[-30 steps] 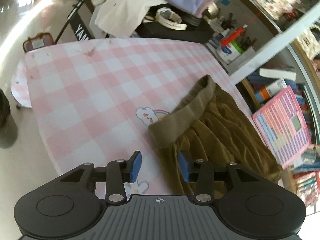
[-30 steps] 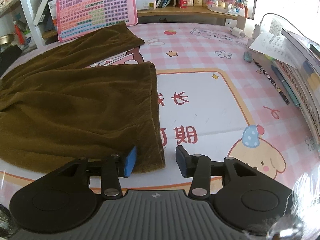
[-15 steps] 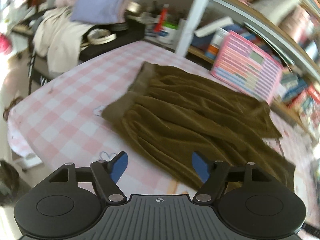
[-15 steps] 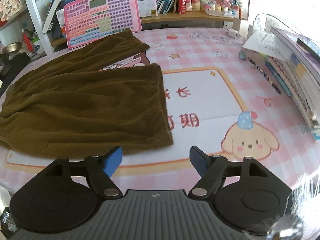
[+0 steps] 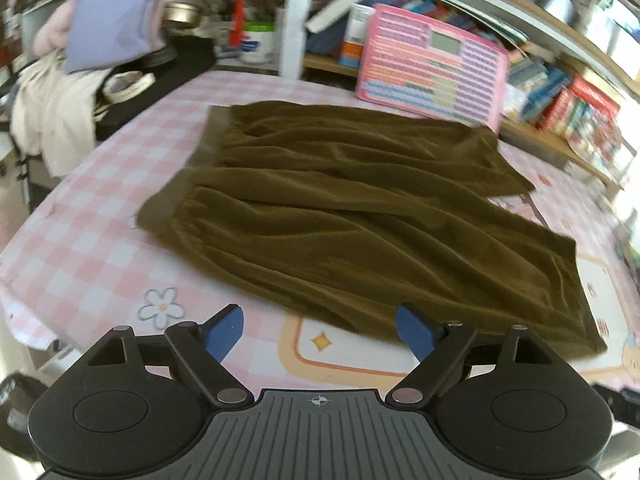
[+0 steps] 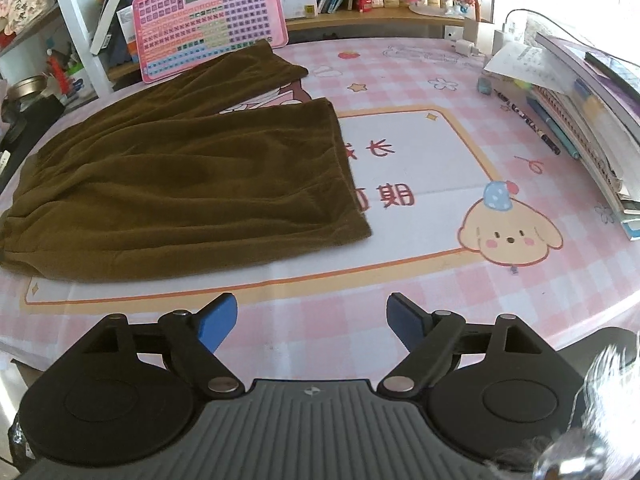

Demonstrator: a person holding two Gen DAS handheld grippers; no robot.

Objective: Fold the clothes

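Olive-brown corduroy shorts [image 5: 360, 216] lie flat on the pink checked tablecloth [image 5: 100, 208], waistband [image 5: 188, 164] to the left, two legs to the right. In the right wrist view the shorts [image 6: 180, 184] fill the left half, leg hems toward the middle. My left gripper [image 5: 319, 330] is open and empty, above the near edge of the shorts. My right gripper [image 6: 310, 322] is open and empty, over the table's front edge, short of the near leg's hem corner [image 6: 362, 232].
A pink keyboard toy [image 6: 210, 24] leans on the shelf behind the shorts. Stacked books and pens [image 6: 580, 120] lie at the table's right side. Piled clothes and a black box [image 5: 120, 72] stand beyond the left end. Shelves run along the back.
Both grippers have opened wide and drawn back from the shorts. The left one swung from the waistband end to face the whole garment. The shorts lie still.
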